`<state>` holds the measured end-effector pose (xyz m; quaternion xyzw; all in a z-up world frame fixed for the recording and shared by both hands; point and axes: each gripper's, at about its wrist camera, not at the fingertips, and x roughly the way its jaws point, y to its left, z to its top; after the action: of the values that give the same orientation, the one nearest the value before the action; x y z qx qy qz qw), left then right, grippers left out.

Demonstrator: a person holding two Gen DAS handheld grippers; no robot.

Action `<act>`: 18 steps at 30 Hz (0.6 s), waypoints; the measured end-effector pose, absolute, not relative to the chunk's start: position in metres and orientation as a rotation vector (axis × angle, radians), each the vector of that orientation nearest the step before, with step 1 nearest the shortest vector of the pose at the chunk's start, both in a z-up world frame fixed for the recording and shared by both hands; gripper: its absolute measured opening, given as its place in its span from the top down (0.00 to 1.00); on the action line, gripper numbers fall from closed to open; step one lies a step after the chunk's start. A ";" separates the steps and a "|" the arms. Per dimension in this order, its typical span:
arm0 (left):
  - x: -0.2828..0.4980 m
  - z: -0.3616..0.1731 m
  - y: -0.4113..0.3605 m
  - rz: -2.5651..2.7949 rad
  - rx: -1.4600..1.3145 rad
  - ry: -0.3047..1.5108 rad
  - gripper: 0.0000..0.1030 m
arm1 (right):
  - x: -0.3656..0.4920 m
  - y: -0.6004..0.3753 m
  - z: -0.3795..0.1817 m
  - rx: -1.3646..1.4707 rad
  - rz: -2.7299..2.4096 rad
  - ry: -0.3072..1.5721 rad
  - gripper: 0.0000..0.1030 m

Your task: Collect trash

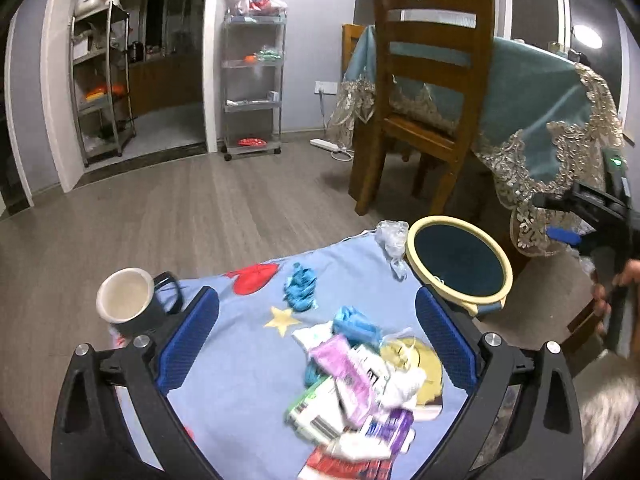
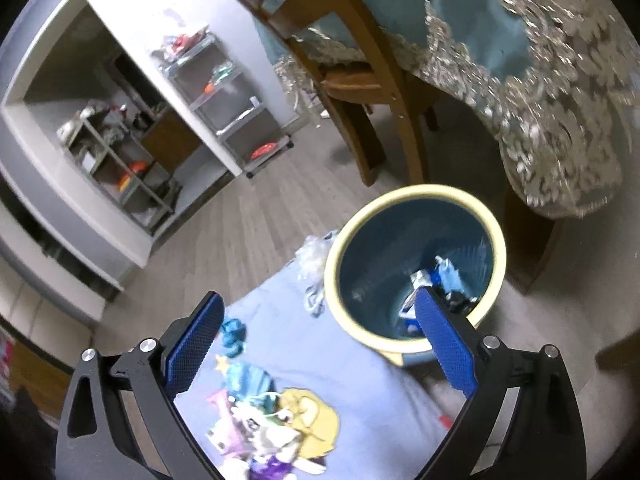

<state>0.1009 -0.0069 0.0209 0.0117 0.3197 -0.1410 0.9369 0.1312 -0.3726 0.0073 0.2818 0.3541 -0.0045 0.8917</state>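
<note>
A heap of wrappers and tissues (image 1: 352, 380) lies on a light blue cartoon cloth (image 1: 240, 360). My left gripper (image 1: 316, 294) hangs open above it, nothing between its blue pads. A crumpled blue scrap (image 1: 300, 288) and a clear plastic wad (image 1: 390, 240) lie further out. A dark bin with a cream rim (image 1: 508, 276) stands at the cloth's right corner. My right gripper (image 2: 320, 298) is open and empty beside the bin (image 2: 416, 192). Its right pad overlaps the bin's mouth, and several scraps (image 2: 444, 276) lie inside. The heap (image 2: 256, 432) shows below.
A dark mug (image 1: 128, 300) stands at the cloth's left edge. A wooden chair (image 1: 428, 92) and a table under a teal lace-edged cloth (image 1: 540, 100) stand behind the bin. Wire shelves (image 1: 252, 80) line the far wall. A person's hand (image 1: 624, 280) shows at the right edge.
</note>
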 end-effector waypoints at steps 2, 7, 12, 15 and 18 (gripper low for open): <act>0.122 0.014 -0.026 -0.311 0.040 0.666 0.06 | 0.135 -0.372 0.009 0.591 -0.023 0.739 0.07; 0.180 -0.017 -0.089 -0.380 0.095 0.716 0.06 | 0.155 -0.378 0.017 0.502 -0.068 0.732 0.07; 0.240 -0.052 -0.144 -0.426 0.099 0.785 0.07 | 0.175 -0.392 0.011 0.483 -0.131 0.736 0.06; 0.274 -0.076 -0.176 -0.442 0.123 0.836 0.12 | 0.192 -0.396 -0.003 0.463 -0.152 0.795 0.06; 0.298 -0.098 -0.202 -0.451 0.162 0.883 0.22 | 0.195 -0.400 -0.010 0.504 -0.154 0.804 0.06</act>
<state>0.2980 -0.2019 -0.0980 0.0777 0.4233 -0.2163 0.8763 0.1952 -0.3996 -0.0098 0.2424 0.3865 -0.0741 0.8868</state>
